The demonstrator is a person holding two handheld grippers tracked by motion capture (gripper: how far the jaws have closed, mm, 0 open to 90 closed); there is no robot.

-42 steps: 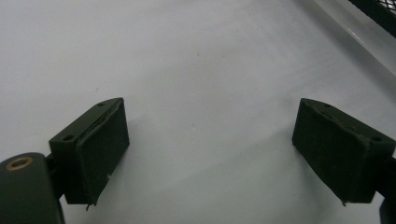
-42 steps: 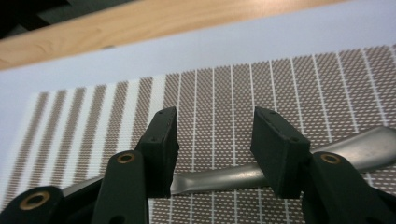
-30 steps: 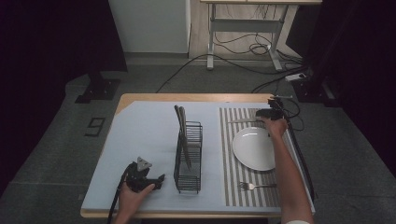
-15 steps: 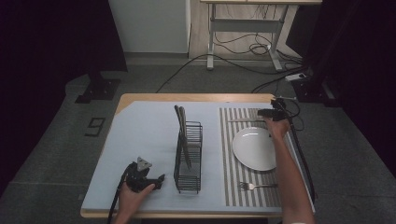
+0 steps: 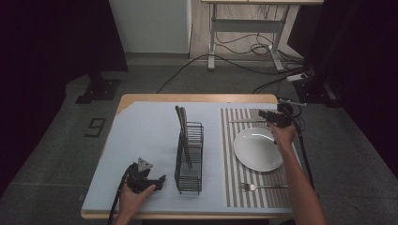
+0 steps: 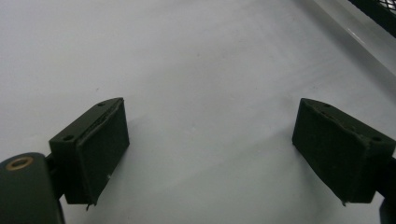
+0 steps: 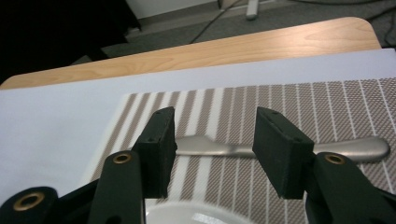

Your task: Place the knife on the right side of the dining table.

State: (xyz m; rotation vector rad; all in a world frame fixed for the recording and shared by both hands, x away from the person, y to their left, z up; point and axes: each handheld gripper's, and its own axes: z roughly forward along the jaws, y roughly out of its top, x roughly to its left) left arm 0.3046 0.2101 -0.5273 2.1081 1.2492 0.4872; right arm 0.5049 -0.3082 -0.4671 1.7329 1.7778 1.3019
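A silver knife [image 7: 215,148] lies across the far end of the striped placemat [image 5: 230,159]. My right gripper [image 7: 212,149] is open and low over it, one jaw on each side of the blade's middle, with the handle [image 7: 359,147] off to the right. In the high view this gripper [image 5: 265,115] is at the placemat's back edge, by the knife [image 5: 244,121]. My left gripper [image 5: 157,180] rests on the pale blue mat near the front left, open wide, with nothing between its jaws [image 6: 210,158].
A black wire rack [image 5: 190,154] holding two upright dark plates [image 5: 180,122] stands mid-table. A white plate [image 5: 258,149] sits on the placemat with a fork [image 5: 263,186] in front of it. The rack's corner [image 6: 378,9] is close to the left gripper.
My right gripper has edged slightly left along the back of the placemat, over the knife. The left gripper has stayed put.
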